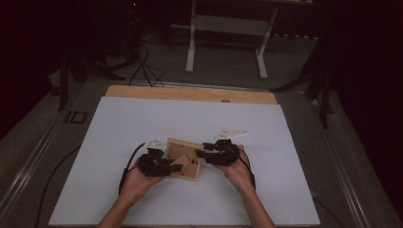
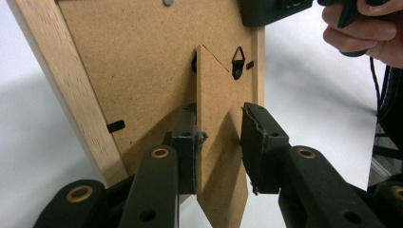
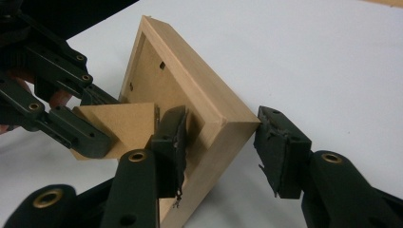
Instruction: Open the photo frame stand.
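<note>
Here we have a wooden picture frame [image 1: 183, 159] lying back-side up on the white table [image 1: 142, 123], just below the middle of the sheet. Our left gripper [image 2: 219, 137], at the frame's eight o'clock, straddles the fold-out stand [image 2: 218, 118]: one pad touches it, the other stands clear. Our right gripper [image 3: 218, 142], at three o'clock, has its jaws open around the frame's corner [image 3: 233, 121], neither pressing

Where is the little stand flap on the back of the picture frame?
In the left gripper view, the stand flap sticks out from the picture frame back, between the left gripper jaws, below the small metal hanger.
</note>
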A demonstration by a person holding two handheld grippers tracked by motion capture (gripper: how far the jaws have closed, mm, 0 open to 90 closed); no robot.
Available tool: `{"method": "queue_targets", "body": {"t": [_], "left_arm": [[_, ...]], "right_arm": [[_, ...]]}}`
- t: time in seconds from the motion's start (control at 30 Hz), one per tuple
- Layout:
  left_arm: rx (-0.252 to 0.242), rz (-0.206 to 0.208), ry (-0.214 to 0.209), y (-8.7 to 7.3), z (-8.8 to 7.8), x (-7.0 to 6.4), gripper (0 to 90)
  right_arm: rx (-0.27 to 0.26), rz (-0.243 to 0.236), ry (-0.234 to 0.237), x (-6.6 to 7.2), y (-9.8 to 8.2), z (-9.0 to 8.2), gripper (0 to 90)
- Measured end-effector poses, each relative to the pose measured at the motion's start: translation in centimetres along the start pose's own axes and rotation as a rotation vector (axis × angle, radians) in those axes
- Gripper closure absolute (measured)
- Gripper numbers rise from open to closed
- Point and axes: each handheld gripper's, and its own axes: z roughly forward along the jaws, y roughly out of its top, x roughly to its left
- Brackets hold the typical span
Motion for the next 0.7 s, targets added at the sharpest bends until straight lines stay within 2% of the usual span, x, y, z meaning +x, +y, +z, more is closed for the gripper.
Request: {"method": "queue_targets", "body": {"t": [0.2, 0.37, 0.57, 0.7], "left_arm": [[-0.007, 0.006, 0.015, 0.3, 0.1, -0.1, 70.5], [-0.006, 0.021, 0.033, 0.7, 0.3, -0.3, 70.8], [-0.011, 0.032, 0.051, 1.0, 0.6, -0.3, 70.8], [-0.022, 0.029, 0.046, 1.2, 0.9, 0.0, 70.9]], "right_arm": [[-0.017, -0.011, -0.016, 0.1, 0.3, -0.4, 56.8], [-0.013, -0.034, -0.046, 0.2, 0.5, -0.7, 57.3], [-0.016, -0.035, -0.070, 0.2, 0.7, -0.7, 57.4], [-0.019, -0.027, -0.079, 0.0, 0.8, -0.7, 57.5]]}}
